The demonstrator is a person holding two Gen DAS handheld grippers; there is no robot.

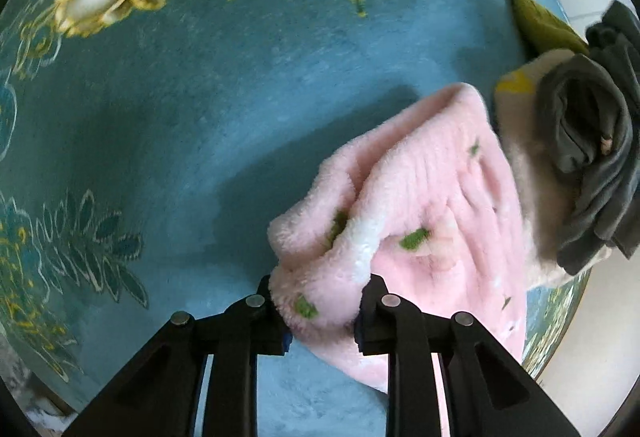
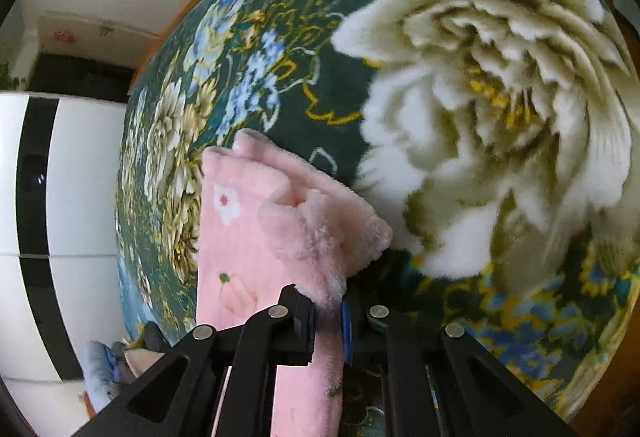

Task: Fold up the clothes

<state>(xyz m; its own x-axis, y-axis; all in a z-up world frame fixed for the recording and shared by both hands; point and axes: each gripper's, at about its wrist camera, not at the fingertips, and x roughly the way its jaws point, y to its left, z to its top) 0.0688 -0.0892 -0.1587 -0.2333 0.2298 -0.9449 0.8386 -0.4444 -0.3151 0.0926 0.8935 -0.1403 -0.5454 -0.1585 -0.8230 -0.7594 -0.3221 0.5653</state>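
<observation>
Jaws of both grippers, left and right, clamp pink fleece garment edges over floral blanket.

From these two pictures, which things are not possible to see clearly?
- Left wrist view: the pink fleece garment runs under the left gripper; its full shape is hidden.
- Left wrist view: the grey garment is cut by the edge.
- Right wrist view: the right gripper hides the pinched edge.

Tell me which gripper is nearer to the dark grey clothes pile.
Left. The left gripper, shut on the pink fleece, has the grey pile just ahead to its right. The right gripper, also shut on the fleece, shows no grey pile ahead.
</observation>
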